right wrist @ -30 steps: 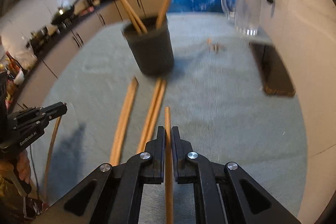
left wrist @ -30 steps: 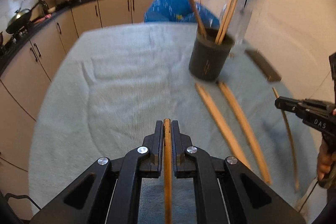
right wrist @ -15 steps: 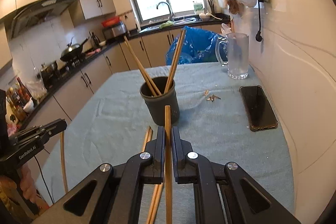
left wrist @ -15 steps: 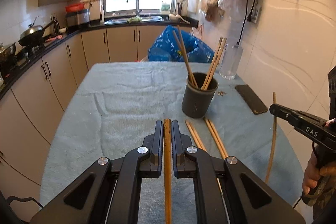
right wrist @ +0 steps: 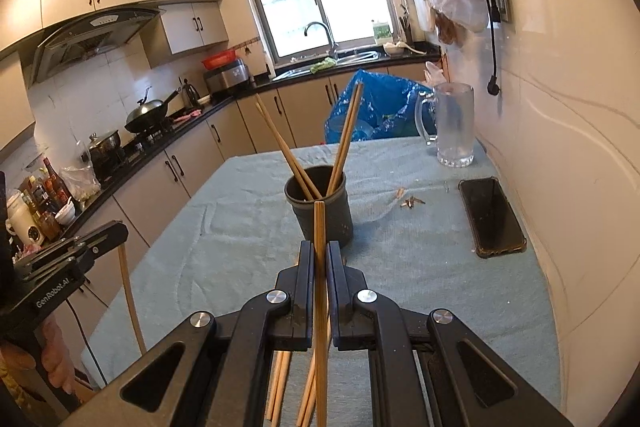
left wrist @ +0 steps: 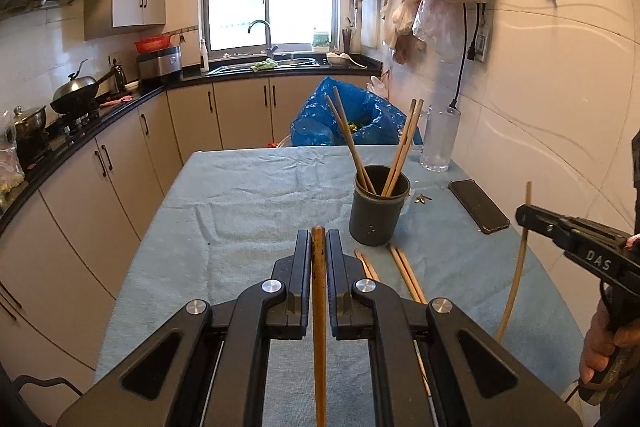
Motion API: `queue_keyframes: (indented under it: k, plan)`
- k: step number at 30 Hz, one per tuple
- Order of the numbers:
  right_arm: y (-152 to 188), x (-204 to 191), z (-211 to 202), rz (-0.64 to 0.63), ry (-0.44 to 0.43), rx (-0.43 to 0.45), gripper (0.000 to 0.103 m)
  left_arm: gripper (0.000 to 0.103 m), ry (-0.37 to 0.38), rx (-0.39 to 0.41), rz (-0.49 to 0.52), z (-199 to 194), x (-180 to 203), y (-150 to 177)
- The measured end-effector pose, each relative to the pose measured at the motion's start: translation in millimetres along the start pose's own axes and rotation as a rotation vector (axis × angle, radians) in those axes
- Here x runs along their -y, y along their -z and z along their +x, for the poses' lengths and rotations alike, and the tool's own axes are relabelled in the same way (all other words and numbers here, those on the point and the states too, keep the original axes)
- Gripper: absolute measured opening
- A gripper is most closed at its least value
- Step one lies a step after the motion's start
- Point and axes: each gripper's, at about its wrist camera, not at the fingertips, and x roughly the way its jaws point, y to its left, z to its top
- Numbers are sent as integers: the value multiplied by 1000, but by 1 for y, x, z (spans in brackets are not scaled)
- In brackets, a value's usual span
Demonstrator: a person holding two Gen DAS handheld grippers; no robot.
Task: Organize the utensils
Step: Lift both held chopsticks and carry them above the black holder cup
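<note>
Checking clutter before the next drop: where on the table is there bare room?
Free: the cloth left of the holder, out to the table edge. Crowded: loose chopsticks before the holder; phone, scraps and mug along the wall.

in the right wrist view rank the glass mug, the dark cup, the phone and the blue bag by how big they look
1. blue bag, though the mug hides part of it
2. glass mug, dark cup and phone: too alike to rank, and they sit at different distances from the camera

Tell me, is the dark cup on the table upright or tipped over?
Upright. The dark cup stands on its base on the cloth, mouth upward, with four chopsticks leaning inside.
</note>
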Motion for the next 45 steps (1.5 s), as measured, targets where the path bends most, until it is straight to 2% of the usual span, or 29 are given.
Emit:
queue_keyframes:
  k: [14,32,45]
  plan:
    - [-15,-8,-19,-17,6,62,6,6,16,31,-30,-11,-4,-14]
    - [-33,-13,-11,-32,-15,74,6,6,20,57,-64,-2,-13,-34]
    - [-61,-13,-4,-31,-30,94,6,6,53,91,-67,7,-16,-70]
